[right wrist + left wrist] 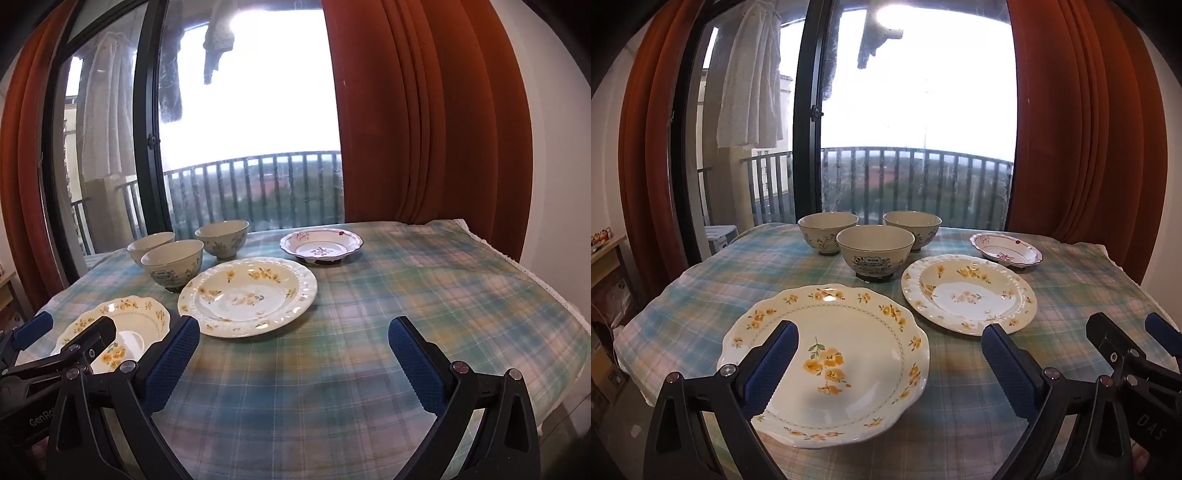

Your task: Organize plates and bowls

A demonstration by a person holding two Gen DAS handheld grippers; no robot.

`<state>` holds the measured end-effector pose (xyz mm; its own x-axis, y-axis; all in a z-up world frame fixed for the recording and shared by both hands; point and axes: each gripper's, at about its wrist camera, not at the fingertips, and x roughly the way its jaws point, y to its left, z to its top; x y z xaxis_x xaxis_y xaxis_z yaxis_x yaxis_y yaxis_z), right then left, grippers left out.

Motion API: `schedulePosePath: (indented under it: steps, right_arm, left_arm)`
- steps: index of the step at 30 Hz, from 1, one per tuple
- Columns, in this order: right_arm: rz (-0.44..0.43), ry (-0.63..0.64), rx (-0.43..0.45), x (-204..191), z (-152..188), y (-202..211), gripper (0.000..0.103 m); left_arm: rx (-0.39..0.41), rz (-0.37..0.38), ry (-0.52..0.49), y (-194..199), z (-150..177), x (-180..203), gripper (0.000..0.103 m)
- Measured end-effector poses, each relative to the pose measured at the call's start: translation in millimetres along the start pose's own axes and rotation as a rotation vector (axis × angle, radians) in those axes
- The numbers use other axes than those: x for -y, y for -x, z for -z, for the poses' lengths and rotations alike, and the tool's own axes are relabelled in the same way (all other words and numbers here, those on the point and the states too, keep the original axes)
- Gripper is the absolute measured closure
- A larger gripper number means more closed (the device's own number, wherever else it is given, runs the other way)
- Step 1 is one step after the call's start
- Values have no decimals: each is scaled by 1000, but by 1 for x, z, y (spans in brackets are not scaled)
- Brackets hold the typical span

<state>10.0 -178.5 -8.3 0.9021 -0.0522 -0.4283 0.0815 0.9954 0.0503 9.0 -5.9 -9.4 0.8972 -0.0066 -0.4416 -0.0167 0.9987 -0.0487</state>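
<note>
On the plaid tablecloth [406,288] lies a large scalloped plate with yellow flowers [857,325], nearest to me. My left gripper [888,334] hovers open over its near half, touching nothing. A deep yellow-flowered plate [967,291] sits to its right, and a small red-patterned dish [1006,249] lies behind that. Three beige bowls [875,254] cluster at the back, each standing apart. My right gripper [293,328] is open above bare cloth in front of the deep plate [247,295]. The left gripper [70,325] shows at the left over the scalloped plate [144,314].
Red curtains [1071,129] hang on both sides of a black-framed glass door [809,110] behind the table. The table's right edge [546,291] has lace trim. A low shelf [605,254] stands at the far left.
</note>
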Motion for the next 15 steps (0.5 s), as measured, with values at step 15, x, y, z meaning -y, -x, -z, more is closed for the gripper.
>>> schedulePosePath:
  steps: [15]
  right_arm:
    - [19, 0, -3, 0, -1, 1, 0]
  left_arm:
    - [1, -11, -4, 1, 0, -2, 3]
